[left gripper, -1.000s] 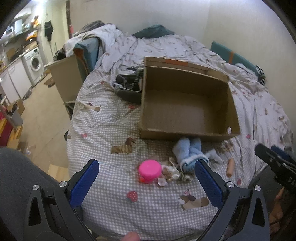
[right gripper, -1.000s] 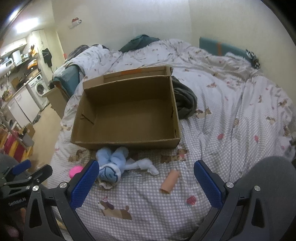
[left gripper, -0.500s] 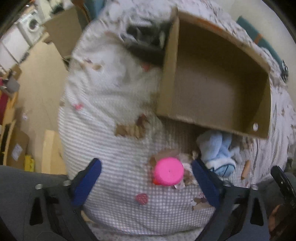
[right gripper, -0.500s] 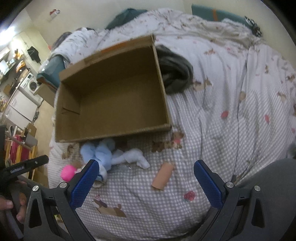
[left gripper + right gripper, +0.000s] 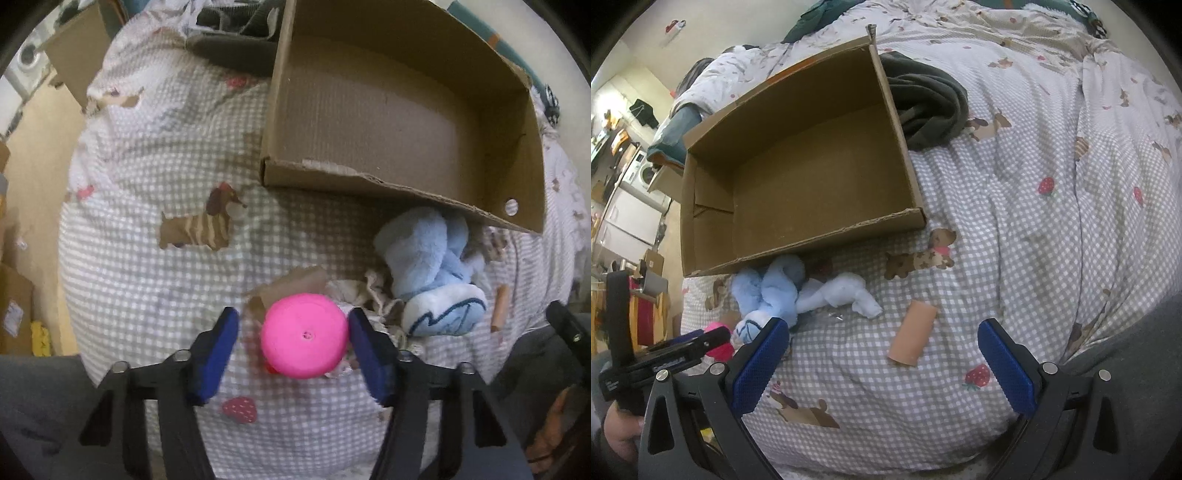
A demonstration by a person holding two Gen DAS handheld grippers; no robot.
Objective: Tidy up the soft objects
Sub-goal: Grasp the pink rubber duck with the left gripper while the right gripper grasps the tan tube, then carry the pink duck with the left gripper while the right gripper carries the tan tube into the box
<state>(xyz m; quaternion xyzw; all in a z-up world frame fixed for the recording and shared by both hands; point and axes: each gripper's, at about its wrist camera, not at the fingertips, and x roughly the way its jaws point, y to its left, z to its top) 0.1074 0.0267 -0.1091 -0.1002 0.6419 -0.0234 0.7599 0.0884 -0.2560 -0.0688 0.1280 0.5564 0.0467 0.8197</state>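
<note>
On the bed [image 5: 1015, 229], the left hand-held gripper [image 5: 293, 343] straddles a pink ball [image 5: 303, 335], fingers spread, right finger nearly touching. An empty cardboard box [image 5: 798, 177] sits just beyond. The right hand-held gripper [image 5: 882, 354], spread wide, hovers over open bedding beside a tan tube [image 5: 913, 338] pointing toward the box.

Left hand-held gripper [image 5: 293, 345] low over bed [image 5: 147, 206], blue pads either side of pink round toy [image 5: 303, 335]; right pad at toy's edge, left pad just apart. Toy sits on crumpled beige cloth [image 5: 373, 299], brown card scrap [image 5: 295, 282] behind it. Light-blue plush [image 5: 428, 258] right of toy, its upper end tucked under near wall of open cardboard box [image 5: 388, 110]. Small tan cylinder [image 5: 499, 308] right of plush. Dark grey garment [image 5: 236, 51] beyond box's left wall. Bedcover grey check with dog and strawberry prints.
</note>
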